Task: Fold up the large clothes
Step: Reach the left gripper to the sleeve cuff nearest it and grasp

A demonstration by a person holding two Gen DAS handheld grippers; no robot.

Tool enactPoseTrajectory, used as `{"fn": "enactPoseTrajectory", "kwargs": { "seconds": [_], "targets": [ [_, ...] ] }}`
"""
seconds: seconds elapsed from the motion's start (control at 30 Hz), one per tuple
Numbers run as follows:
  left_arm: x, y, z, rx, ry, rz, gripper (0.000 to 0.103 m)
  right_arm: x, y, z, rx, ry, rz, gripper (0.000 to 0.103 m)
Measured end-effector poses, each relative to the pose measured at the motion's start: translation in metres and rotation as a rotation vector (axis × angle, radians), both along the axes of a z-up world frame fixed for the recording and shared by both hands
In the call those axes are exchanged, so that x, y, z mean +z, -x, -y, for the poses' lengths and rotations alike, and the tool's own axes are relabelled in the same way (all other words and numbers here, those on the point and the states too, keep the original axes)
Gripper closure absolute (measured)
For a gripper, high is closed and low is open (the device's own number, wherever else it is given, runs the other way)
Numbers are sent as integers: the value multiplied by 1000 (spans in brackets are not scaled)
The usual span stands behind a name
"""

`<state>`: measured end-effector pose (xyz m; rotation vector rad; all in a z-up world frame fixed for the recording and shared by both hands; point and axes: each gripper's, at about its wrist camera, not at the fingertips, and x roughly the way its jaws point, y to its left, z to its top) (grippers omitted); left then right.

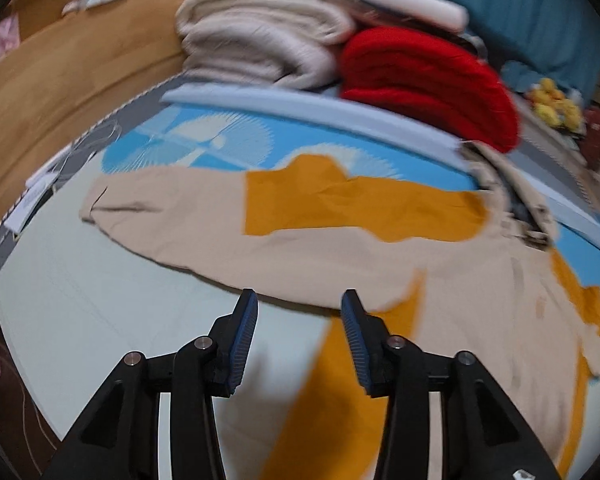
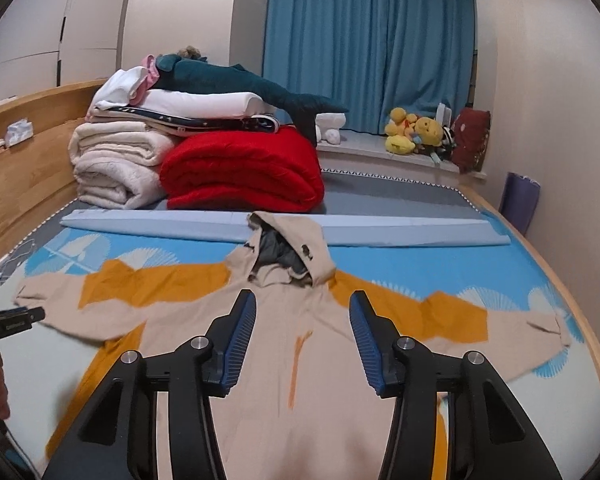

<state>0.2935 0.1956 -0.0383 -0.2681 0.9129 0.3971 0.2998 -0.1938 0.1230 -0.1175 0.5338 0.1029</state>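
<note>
Right wrist view: beige-and-mustard hooded jacket (image 2: 284, 344) spread flat on bed, sleeves out. My right gripper (image 2: 302, 300) and left gripper (image 1: 299, 300) both wide open, empty. Risk: pinching bedsheet w/ sleeve, bunching fold.

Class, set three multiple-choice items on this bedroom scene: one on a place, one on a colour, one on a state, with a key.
1. Where does the jacket lie?
A. on the bed
B. on the window ledge
C. atop the blankets

2. What colour is the folded blanket beside the cream blanket?
A. green
B. red
C. black

3. How is the right gripper?
A. shut on a sleeve
B. shut, empty
C. open

Key: A, it is spread flat on the bed; B, plainly red; C, the fingers stand apart with nothing between them.
</note>
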Motion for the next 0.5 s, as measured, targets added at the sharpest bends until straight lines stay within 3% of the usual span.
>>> {"fn": "enactPoseTrajectory", "kwargs": {
  "seconds": [0.13,0.23,0.5],
  "targets": [
    [-39,-13,-66,120,43,-48,60,-32,-25,3,48,-42,-55,37],
    [-62,-16,-111,207,70,-81,60,-50,-42,2,78,-51,-130,37],
    [-91,-5,-204,395,119,-82,60,-74,-59,1,30,16,-125,37]
  ]
}}
